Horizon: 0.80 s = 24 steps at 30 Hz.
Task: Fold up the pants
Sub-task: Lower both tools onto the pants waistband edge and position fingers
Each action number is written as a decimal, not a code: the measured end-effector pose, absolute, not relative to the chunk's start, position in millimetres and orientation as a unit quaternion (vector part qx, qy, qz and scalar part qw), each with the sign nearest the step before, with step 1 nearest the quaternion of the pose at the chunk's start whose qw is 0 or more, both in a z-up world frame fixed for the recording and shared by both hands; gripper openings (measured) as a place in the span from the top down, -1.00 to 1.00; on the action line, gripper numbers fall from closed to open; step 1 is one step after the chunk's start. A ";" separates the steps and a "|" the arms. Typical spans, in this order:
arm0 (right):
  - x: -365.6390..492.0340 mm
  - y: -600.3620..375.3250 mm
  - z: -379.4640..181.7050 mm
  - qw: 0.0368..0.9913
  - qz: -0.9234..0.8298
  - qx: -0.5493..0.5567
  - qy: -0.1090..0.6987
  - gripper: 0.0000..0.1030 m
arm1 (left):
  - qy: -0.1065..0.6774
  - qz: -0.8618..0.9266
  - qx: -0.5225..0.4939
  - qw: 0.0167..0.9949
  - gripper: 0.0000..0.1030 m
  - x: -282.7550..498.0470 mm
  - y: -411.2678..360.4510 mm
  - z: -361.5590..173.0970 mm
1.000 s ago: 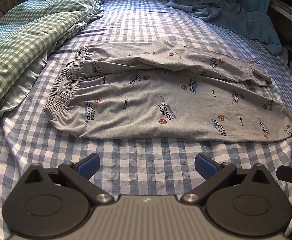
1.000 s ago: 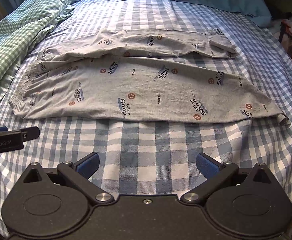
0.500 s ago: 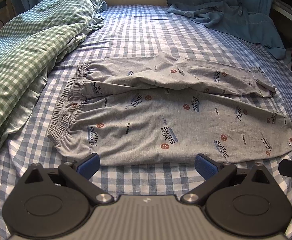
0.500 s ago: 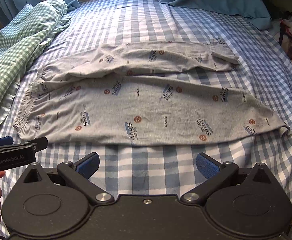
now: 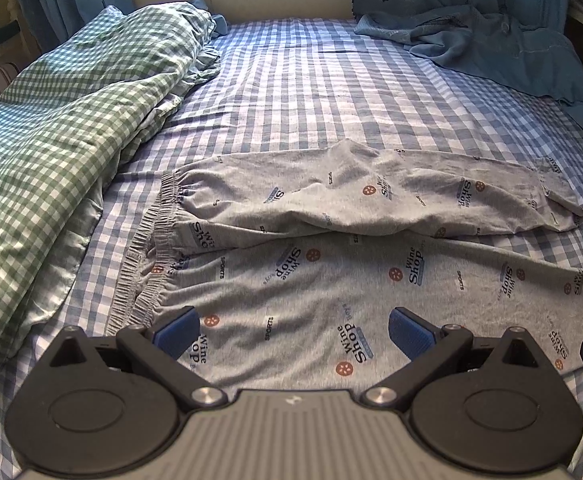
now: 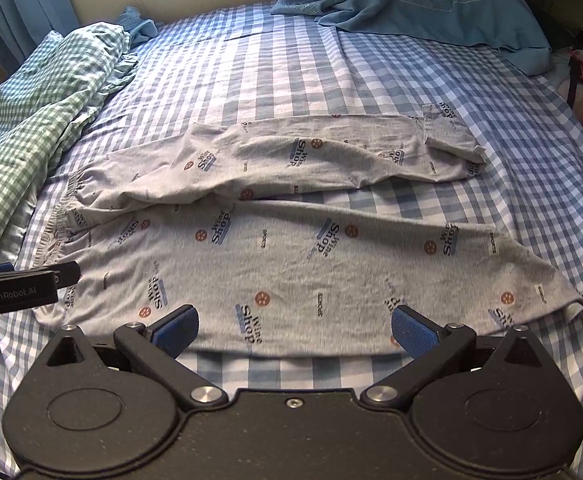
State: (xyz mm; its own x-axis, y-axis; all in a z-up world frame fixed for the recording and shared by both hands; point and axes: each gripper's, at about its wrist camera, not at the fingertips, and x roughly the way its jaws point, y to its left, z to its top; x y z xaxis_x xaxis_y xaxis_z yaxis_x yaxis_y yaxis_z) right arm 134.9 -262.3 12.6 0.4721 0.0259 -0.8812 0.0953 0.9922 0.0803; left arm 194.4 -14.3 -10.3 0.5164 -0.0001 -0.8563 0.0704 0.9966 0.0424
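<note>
Lying flat across the checked bed sheet (image 5: 331,80), the grey pants (image 5: 331,280) look light, soft, floppy. Your left gripper (image 5: 293,330) and right gripper (image 6: 294,330) are spread, empty; pinch the near edge.

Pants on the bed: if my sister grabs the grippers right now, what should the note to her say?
Left gripper: open, holding nothing, over the pants near the waistband.
Right gripper: open, holding nothing, at the near edge of the near leg.
Pants: spread flat on the checked bed sheet, waistband at the left, both legs running right. The far leg has its cuff turned over.
Done: nothing is folded yet.
Left: probably pinch the near edge with both grippers, lay the near leg over the far one, then fold along the length.
</note>
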 end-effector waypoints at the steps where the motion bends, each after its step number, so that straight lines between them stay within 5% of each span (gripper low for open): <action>1: 140.4 -265.6 11.1 0.859 -0.016 0.059 0.509 -0.99 | 0.492 -0.016 0.035 0.870 -0.99 202.0 -14.5 -10.1; 24: 404.7 -281.3 -79.5 0.869 0.160 -0.038 0.466 -0.99 | 0.468 0.005 0.094 0.879 -0.99 437.5 83.0 -49.7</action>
